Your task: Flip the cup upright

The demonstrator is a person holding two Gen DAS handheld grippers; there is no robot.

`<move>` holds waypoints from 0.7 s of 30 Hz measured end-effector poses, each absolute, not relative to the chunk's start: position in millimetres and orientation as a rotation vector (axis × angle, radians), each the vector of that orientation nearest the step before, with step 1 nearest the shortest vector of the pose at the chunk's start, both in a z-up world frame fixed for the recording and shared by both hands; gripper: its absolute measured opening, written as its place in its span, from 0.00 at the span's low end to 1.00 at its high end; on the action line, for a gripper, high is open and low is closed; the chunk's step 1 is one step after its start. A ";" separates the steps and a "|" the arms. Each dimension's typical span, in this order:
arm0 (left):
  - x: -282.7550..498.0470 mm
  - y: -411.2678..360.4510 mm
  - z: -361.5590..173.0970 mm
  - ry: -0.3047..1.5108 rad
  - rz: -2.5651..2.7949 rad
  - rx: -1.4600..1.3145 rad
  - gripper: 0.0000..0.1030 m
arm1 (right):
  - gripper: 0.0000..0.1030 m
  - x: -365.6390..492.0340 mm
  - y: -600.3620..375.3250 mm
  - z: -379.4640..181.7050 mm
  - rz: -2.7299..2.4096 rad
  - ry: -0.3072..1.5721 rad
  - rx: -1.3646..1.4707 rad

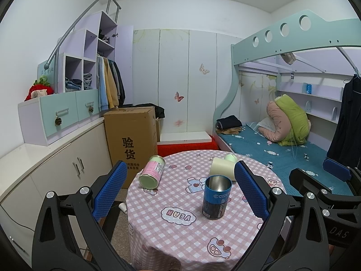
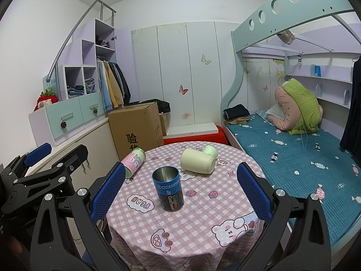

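Bedroom setting: round table (image 2: 171,237) under a pink checked cloth, bunk bed (image 2: 293,158) to the right, cardboard box (image 2: 135,126) far left. Your blue cup (image 2: 168,188) stands upright near the table's middle, open mouth up, shiny metal inside, white lettering on a dark blue wall. Beyond it a cream cup (image 2: 198,163) lies on its side at the far right; a pink-labelled can (image 2: 133,162) lies tipped at the far left edge. Your left gripper (image 1: 180,189) and right gripper (image 2: 180,192) both sit with fingers spread wide, holding nothing, short of the blue cup.
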State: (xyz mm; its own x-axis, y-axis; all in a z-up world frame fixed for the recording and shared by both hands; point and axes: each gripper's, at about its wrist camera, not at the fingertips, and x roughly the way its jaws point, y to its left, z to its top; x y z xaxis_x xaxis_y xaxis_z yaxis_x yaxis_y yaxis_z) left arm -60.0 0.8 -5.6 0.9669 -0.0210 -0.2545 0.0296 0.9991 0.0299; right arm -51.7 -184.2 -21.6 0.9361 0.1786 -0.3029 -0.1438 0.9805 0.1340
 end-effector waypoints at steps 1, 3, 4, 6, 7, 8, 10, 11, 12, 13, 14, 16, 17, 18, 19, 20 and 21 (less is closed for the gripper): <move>-59.5 1.5 -6.5 0.257 -0.025 0.033 0.93 | 0.93 -51.6 -184.2 -21.7 0.166 0.320 0.111; -59.1 1.3 -6.6 0.259 -0.025 0.033 0.93 | 0.93 -51.6 -184.1 -21.5 0.166 0.320 0.111; -59.3 1.5 -6.6 0.259 -0.026 0.033 0.93 | 0.93 -51.6 -183.9 -21.6 0.165 0.320 0.111; -59.7 1.6 -6.6 0.258 -0.025 0.033 0.93 | 0.93 -51.5 -184.3 -21.3 0.166 0.321 0.111; -59.4 1.7 -6.4 0.258 -0.025 0.033 0.93 | 0.93 -51.6 -184.3 -21.2 0.165 0.320 0.111; -59.4 1.6 -6.4 0.257 -0.025 0.034 0.93 | 0.93 -51.7 -183.9 -21.6 0.165 0.320 0.111; -59.4 1.7 -6.3 0.257 -0.026 0.033 0.93 | 0.93 -51.4 -184.2 -21.4 0.166 0.320 0.111; -59.4 1.8 -6.3 0.258 -0.026 0.033 0.93 | 0.93 -51.5 -184.1 -21.6 0.166 0.320 0.111; -59.4 1.7 -6.3 0.258 -0.026 0.033 0.93 | 0.93 -51.5 -184.3 -21.1 0.165 0.320 0.111; -59.4 1.7 -6.4 0.258 -0.026 0.033 0.93 | 0.93 -51.5 -184.5 -21.0 0.165 0.320 0.111; -59.3 1.7 -6.5 0.257 -0.026 0.033 0.93 | 0.93 -51.5 -184.6 -21.0 0.166 0.320 0.111; -59.4 1.8 -6.5 0.258 -0.025 0.032 0.93 | 0.93 -51.4 -184.1 -21.2 0.166 0.321 0.110; -59.2 2.0 -6.6 0.259 -0.027 0.031 0.93 | 0.93 -51.8 -184.1 -21.4 0.165 0.320 0.109; -59.2 1.8 -6.5 0.260 -0.027 0.032 0.93 | 0.93 -51.5 -184.4 -21.1 0.165 0.320 0.110; -59.0 2.5 -6.8 0.263 -0.029 0.030 0.93 | 0.93 -51.3 -184.3 -21.3 0.166 0.320 0.110; -59.0 3.0 -7.2 0.262 -0.030 0.029 0.93 | 0.93 -51.4 -184.6 -20.9 0.166 0.321 0.112; -59.4 4.5 -7.3 0.255 -0.029 0.030 0.93 | 0.93 -51.4 -184.5 -21.1 0.165 0.321 0.113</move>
State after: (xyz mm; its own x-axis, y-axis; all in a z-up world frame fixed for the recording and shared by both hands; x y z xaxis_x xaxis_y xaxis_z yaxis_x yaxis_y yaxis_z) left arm -59.4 4.5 -7.3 0.9672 -0.0253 -0.2527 0.0330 0.9991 0.0261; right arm -51.4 -184.5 -21.1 0.9355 0.1794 -0.3044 -0.1437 0.9802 0.1362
